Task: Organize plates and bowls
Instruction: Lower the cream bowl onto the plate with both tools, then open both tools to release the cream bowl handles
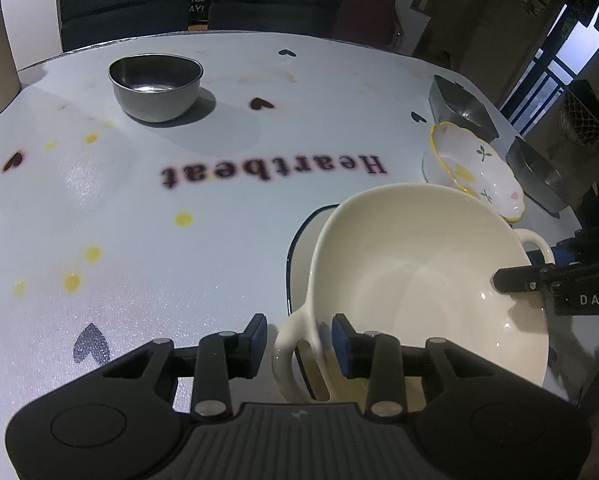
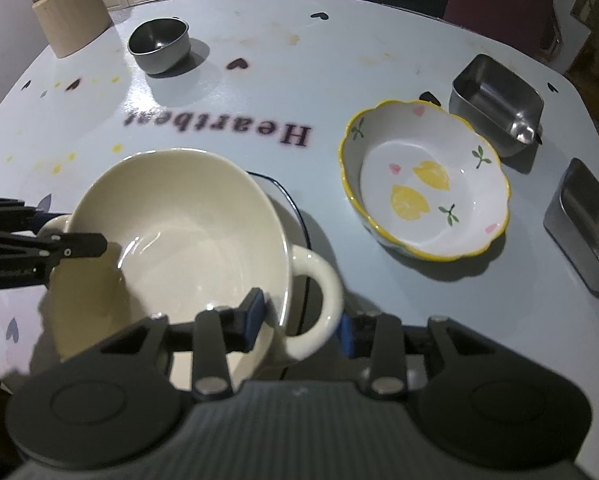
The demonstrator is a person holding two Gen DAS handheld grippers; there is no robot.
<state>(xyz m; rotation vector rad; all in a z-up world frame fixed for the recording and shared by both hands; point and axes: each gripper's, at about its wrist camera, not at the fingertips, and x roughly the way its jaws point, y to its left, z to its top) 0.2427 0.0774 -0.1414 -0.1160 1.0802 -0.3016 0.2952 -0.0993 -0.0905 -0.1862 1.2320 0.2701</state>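
Pale "Heartbeat" tablecloth [image 1: 147, 216]. Left wrist view: left gripper [image 1: 299, 344] straddles cream bowl [image 1: 419, 280] handle, pads apart, not touching. Right wrist view: right gripper [image 2: 299, 320] straddles opposite handle, pads apart; bowl sits on dark-rimmed plate [image 2: 295, 208].

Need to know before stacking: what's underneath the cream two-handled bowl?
A white plate with a dark rim shows under the cream two-handled bowl, its edge peeking out on one side. The bowl covers most of it, so anything else on the plate is hidden.
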